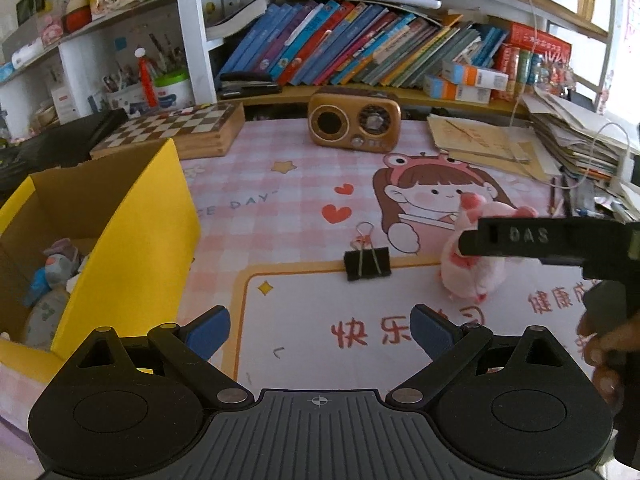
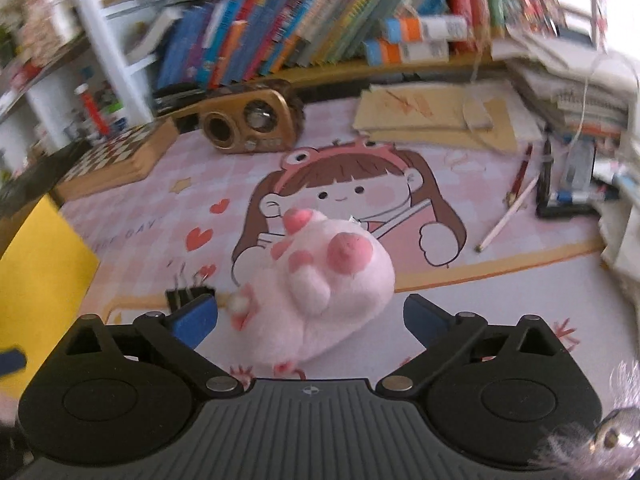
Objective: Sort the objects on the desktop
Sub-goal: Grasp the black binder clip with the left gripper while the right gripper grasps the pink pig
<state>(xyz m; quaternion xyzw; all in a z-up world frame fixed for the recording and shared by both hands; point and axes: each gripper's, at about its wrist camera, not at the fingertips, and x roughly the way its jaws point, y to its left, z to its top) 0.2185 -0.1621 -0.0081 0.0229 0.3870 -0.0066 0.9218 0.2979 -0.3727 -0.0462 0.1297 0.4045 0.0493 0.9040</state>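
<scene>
So, going L to R across the bench: yellow box (image 1: 132, 240) sits at my 9 o'clock, flap up, w/ a couple of soft toys already inside. That's where sorted stuff goes, I reckon. Black binder clip (image 1: 367, 263) lies flat at 12 o'clock from my left claw (image 1: 320, 330), handles pointing away, well apart from the pads. Left claw is spread wide, nothing between the blue pads.

Further R, at about 2 o'clock, the pink plush toy (image 2: 320, 280) lies on the printed mat. My right claw (image 2: 310, 320) is wide too; the plush sits btw the blue pads but neither one presses on it, so not gripped. Right-wrist view is blurred, so exact gaps are hard to call.

Step in hand, as I judge it: take the plush w/ the right claw, then carry it toward 9 o'clock into the box. To do it well:
- centre the fat body btw both pads, not a paw or the tail
- squeeze the bulk; fur compresses, so a shallow pinch may slip
- lift clear before swinging across, since clip and left claw lie in the path
- clear the box's raised flap before letting go
</scene>
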